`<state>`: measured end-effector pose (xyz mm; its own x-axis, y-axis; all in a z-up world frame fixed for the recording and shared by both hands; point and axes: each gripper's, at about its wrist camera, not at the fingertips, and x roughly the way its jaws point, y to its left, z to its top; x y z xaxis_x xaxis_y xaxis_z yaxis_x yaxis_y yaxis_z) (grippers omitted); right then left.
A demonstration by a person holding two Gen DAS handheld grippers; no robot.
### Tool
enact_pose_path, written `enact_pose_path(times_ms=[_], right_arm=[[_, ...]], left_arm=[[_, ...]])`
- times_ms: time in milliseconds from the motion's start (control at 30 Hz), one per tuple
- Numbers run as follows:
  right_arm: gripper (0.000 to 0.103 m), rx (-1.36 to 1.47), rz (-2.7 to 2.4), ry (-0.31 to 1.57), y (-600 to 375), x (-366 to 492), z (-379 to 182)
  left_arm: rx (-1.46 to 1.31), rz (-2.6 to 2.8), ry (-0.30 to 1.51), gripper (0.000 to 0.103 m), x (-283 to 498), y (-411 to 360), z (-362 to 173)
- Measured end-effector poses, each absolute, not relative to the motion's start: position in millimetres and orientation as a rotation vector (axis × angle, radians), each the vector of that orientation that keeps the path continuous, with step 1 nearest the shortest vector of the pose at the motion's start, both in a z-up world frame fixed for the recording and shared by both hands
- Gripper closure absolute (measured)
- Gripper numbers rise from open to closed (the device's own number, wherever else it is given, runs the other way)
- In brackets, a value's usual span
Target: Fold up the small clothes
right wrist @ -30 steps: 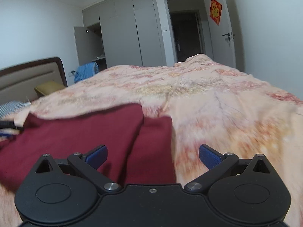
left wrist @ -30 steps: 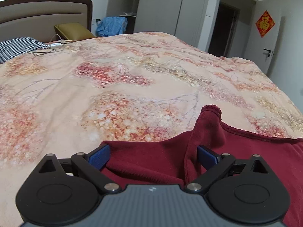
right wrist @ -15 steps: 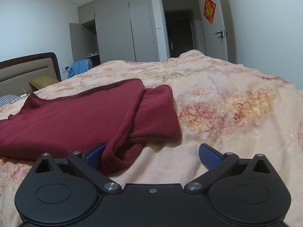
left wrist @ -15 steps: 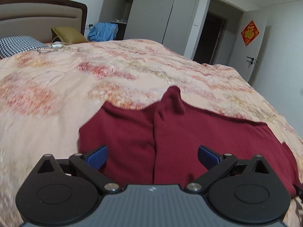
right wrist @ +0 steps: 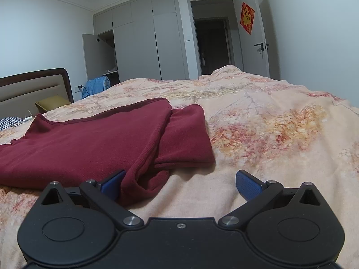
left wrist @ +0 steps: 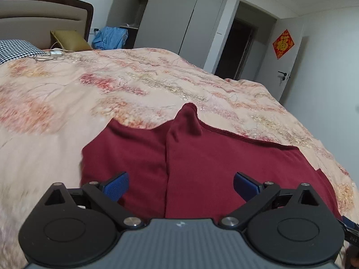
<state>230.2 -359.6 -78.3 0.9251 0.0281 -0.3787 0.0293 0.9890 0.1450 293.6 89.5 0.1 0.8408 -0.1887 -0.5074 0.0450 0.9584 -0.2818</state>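
A dark red knit garment [left wrist: 224,163] lies folded flat on the floral bedspread [left wrist: 112,85]. A fold line runs down its middle and one corner peaks at the far edge. My left gripper [left wrist: 180,185] is open and empty, hovering over the garment's near edge. In the right wrist view the same garment [right wrist: 89,143] lies to the left, with a sleeve layer [right wrist: 188,139] sticking out at its right. My right gripper [right wrist: 179,182] is open and empty, low over the bedspread [right wrist: 269,134], its left fingertip [right wrist: 112,182] beside the garment's near corner.
A headboard [left wrist: 44,22], a checked pillow [left wrist: 15,49] and a yellow cushion [left wrist: 67,41] stand at the bed's far left. A cable [left wrist: 53,53] lies near them. Grey wardrobes [right wrist: 145,44], blue clothing [left wrist: 112,38] and a dark doorway [right wrist: 211,47] lie beyond the bed.
Both grippers have pulled back from the garment and stayed open. The left view has tilted slightly; the garment lies flat and has not moved since half a second ago.
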Motion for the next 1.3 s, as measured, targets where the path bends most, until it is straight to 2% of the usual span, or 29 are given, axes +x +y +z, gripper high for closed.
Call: enact_pose_path(times_ms=[67,200,267,300,367,433,467,667,1100,1133,1200,1233,1267,1300], right_arm=[[0.000,0.150,0.000,0.387,-359.3,229.7,-78.7],[0.000,0.156,0.003,0.382,-360.4,228.8,-79.5],[0.000,0.159,0.005,0.381,-360.8,228.6,-79.8],[0.000,0.160,0.005,0.381,-360.9,228.7,-79.9],[0.000,0.158,0.004,0.381,-360.9,228.7,-79.8],[0.000,0.154,0.002,0.389,-360.8,229.5,-78.7],[0.000,0.149,0.000,0.402,-360.5,231.3,-76.3],[0.000,0.086,-0.020,0.387,-349.7,232.8,-58.2],[0.000,0.151,0.020,0.405,-349.9,237.7,-71.7],[0.000,0.158,0.016,0.403,-350.1,237.4,-73.3],[0.000,0.164,0.012,0.398,-350.0,237.0,-75.0],[0.000,0.164,0.011,0.396,-349.4,236.9,-75.7],[0.000,0.164,0.010,0.394,-349.2,236.8,-76.4],[0.000,0.164,0.009,0.392,-348.8,236.8,-76.8]], left_arm=[[-0.280,-0.124,0.585,0.018,315.4,87.6,-2.0],[-0.344,-0.135,0.631,0.032,350.2,89.9,-11.3],[-0.360,-0.142,0.644,0.048,361.5,91.7,-15.4],[-0.371,-0.143,0.650,0.051,365.9,93.5,-16.8],[-0.387,-0.139,0.666,0.082,372.0,95.7,-19.0],[-0.399,-0.128,0.665,0.095,373.1,99.0,-19.8],[-0.407,-0.128,0.654,0.096,371.9,100.2,-19.5],[-0.423,-0.095,0.580,0.098,357.1,111.8,-13.4],[-0.454,-0.053,0.618,0.096,352.0,120.7,-29.6],[-0.452,-0.061,0.617,0.093,349.8,120.5,-27.7],[-0.444,-0.066,0.612,0.079,343.6,119.7,-23.1],[-0.442,-0.078,0.608,0.061,339.8,119.2,-21.6],[-0.444,-0.097,0.601,0.049,334.9,118.9,-21.0],[-0.443,-0.114,0.593,0.046,329.5,117.8,-20.5]])
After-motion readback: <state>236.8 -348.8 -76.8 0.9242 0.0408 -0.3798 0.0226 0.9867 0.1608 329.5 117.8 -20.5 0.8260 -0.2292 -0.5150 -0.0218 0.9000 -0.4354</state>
